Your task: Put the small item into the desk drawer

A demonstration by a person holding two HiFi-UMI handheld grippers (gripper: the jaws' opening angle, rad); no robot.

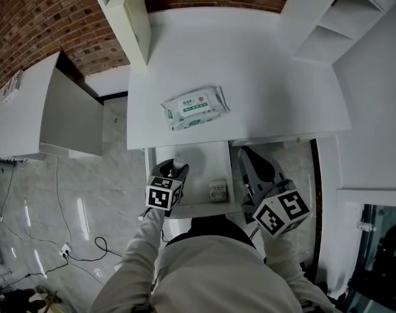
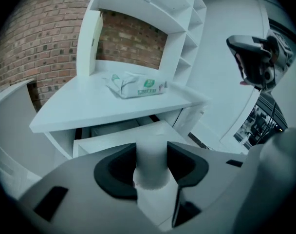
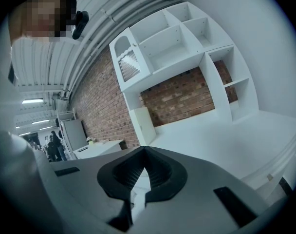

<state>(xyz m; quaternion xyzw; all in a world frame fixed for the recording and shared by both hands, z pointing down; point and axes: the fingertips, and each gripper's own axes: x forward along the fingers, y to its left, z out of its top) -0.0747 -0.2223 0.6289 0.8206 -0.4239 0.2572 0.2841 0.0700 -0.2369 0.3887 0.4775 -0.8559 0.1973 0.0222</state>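
Under the white desk [image 1: 250, 64], the drawer [image 1: 204, 158] stands pulled out. My left gripper [image 1: 177, 167] hangs over the drawer's left part, shut on a small white cylinder [image 2: 152, 172] that stands upright between the dark pads. A small pale boxy item [image 1: 217, 190] lies in the drawer near its front right corner. My right gripper [image 1: 248, 154] is just right of the drawer, jaws together with nothing held; in its own view the right gripper [image 3: 144, 152] points up at the shelves.
A pack of wet wipes [image 1: 195, 107] lies on the desk top above the drawer. White shelving [image 1: 328, 18] stands at the back right, a white cabinet [image 1: 42, 109] to the left. Cables lie on the tiled floor [image 1: 74, 194].
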